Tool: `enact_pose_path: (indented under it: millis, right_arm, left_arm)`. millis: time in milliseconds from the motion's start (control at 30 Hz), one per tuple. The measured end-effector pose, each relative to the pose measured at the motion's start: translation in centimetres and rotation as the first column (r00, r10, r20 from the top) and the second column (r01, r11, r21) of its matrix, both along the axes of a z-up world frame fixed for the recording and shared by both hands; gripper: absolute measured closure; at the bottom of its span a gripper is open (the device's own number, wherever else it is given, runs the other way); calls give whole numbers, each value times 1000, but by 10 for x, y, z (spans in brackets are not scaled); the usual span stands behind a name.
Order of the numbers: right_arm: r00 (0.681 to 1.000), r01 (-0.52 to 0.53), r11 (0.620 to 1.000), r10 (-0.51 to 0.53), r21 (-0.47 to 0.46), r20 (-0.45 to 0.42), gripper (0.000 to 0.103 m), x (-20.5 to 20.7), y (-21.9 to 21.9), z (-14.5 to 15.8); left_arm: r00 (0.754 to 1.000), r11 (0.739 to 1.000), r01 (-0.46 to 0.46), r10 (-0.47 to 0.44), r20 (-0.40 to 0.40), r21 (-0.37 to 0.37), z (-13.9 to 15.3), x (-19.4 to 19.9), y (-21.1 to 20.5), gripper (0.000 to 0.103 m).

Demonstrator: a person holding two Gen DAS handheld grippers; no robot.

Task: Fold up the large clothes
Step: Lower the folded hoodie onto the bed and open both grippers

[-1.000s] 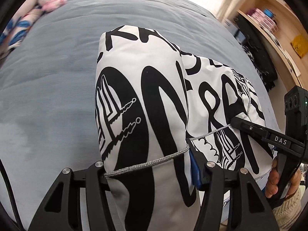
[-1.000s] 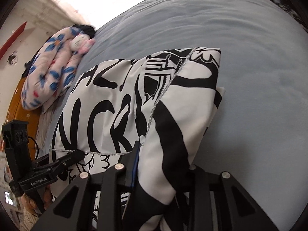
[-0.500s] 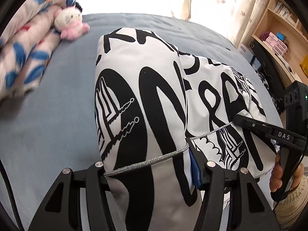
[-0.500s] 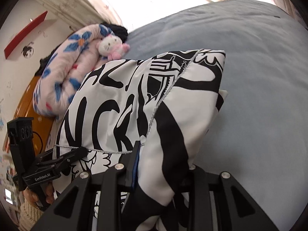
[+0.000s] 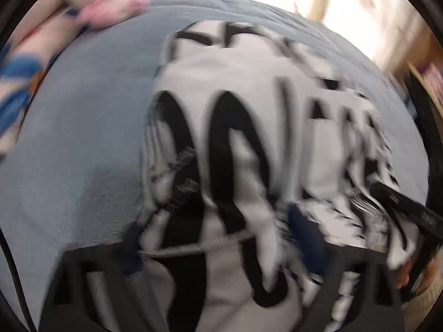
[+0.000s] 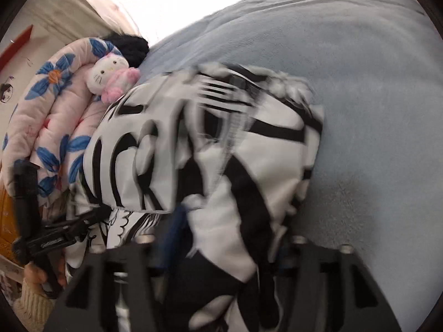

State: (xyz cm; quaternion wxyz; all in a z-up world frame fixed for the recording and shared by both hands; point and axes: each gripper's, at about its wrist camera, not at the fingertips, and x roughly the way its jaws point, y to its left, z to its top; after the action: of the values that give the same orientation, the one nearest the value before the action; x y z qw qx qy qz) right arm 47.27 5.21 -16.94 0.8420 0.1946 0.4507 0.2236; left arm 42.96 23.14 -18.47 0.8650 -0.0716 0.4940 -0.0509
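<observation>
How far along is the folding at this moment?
Done: the black-and-white garment lies doubled over on the grey bed. In hand: left gripper and right gripper have just been opening, cloth between their jaws. Left: pulling clear; whether more folds follow, I cannot tell.

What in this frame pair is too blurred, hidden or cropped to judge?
- Left wrist view: motion blur smears the printed garment; its lettering is unreadable.
- Left gripper: blur hides whether the pads touch cloth.
- Right gripper: the garment covers the gap.
- The garment's lower edge: cropped in both views.
</observation>
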Motion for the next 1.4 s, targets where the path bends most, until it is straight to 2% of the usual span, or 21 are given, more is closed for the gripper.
enact_pose_path:
  millis: [67,133,267,300,400,500,533,567,600,633,667,733,867,1100,1233,1400]
  right_arm:
    - [999,-19,1000,19,-20,28,38,-7,-2,2]
    - [999,-15,999,17,-43,34,34,-13,-6,9]
    - [999,33,996,-30,-81,37,34,-28,-18,31]
    - [997,56,993,-50,-100,63,34,-37,-20,41]
    - [984,110,982,-87,-152,155,34,-63,-17,63]
    - [973,104,974,-57,-202,226,34,-82,5,79]
    - [970,93,974,-42,-206,240,38,-87,12,82]
    - [967,81,973,-24,-217,253,48,-91,21,83]
    - [965,65,967,2,-248,261,54,-95,31,81]
    - [966,55,960,18,-275,257,62,-94,39,78]
    - [970,70,940,14,-334,242,66,-92,47,69]
    - [977,72,919,14,-389,214,71,-88,47,53]
    - [985,55,937,5,-345,170,71,-88,33,50]
    - [986,35,932,26,-361,163,71,-131,25,86]
    - [984,48,936,17,-350,179,70,-162,13,112]
    - [976,67,941,8,-331,219,70,-215,-11,162]
  left_arm:
    - [998,1000,19,-18,56,-20,-2,-8,6,0]
    - [997,1000,12,-12,77,2,2,-13,6,0]
    - [990,989,-53,33,138,142,24,-40,-10,2]
    - [985,981,-67,36,171,184,32,-50,-16,2]
    - [967,967,-98,37,250,234,50,-78,-29,6]
    - [957,967,-133,69,281,217,56,-94,-35,19]
    - [959,969,-140,82,271,201,53,-101,-39,30]
    - [963,974,-139,90,254,180,46,-109,-45,41]
    - [969,975,-139,97,227,176,37,-110,-49,45]
    - [973,968,-147,105,205,204,27,-111,-53,47]
    - [971,956,-161,110,212,244,22,-114,-56,47]
    - [968,943,-157,88,236,292,12,-117,-60,46]
    - [971,943,-167,107,215,286,16,-119,-59,46]
    - [976,977,-156,130,175,145,51,-148,-59,46]
    - [975,982,-134,107,197,129,80,-181,-75,45]
    - [971,986,-100,69,228,130,130,-230,-96,32]
